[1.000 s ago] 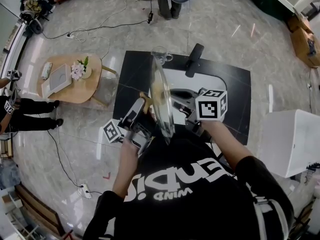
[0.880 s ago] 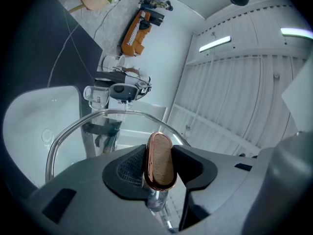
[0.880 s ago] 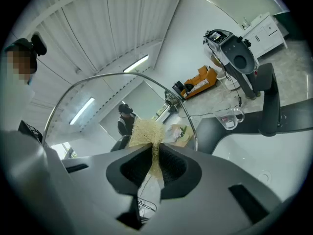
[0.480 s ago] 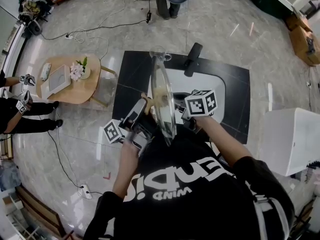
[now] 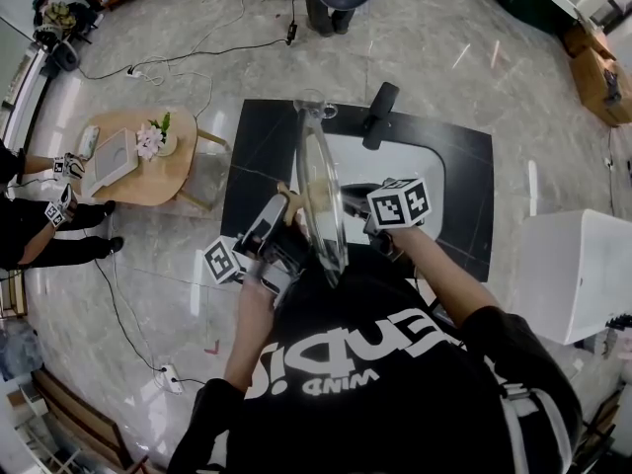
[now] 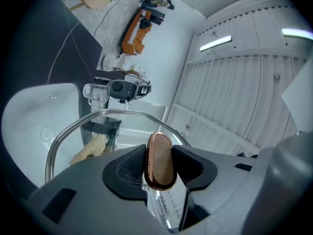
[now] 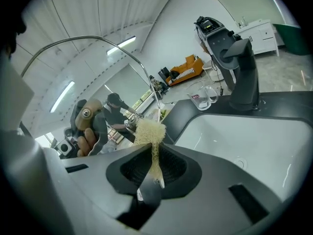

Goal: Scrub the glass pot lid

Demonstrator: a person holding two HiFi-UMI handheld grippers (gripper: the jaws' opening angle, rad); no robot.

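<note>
Fingers (image 6: 128, 168) on the left gripper (image 6: 159, 163) are clamped tight on the wooden knob (image 6: 160, 151) of the glass pot lid (image 5: 318, 191). That holds the lid up on its edge over the near side of the sink (image 5: 400, 166), well above the basin. Right gripper (image 7: 154, 163) is over the near side of the sink too, and its fingers (image 7: 178, 168) are pinched shut on a straw-coloured fibre scrubber (image 7: 149, 131) that sticks out past the tips.

Looking through the glass from the knob side, you can see the scrubber sitting low on the far face of the lid. It looks like it's touching or as good as touching, but I honestly can't swear to contact.

Progress-wise I'd call it mid-scrub at best. The lid's up and gripped, the scrubber's at the glass, so the setup part is done. No suds or running water that I can spot, and the faucet (image 5: 380, 117) at the far rim of the sink looks off. The glass looks pretty clear already, so I can't tell which patches have been worked. My guess is the rest of that underside, the metal rim and the knob side are all left, plus setting the lid back down.
</note>
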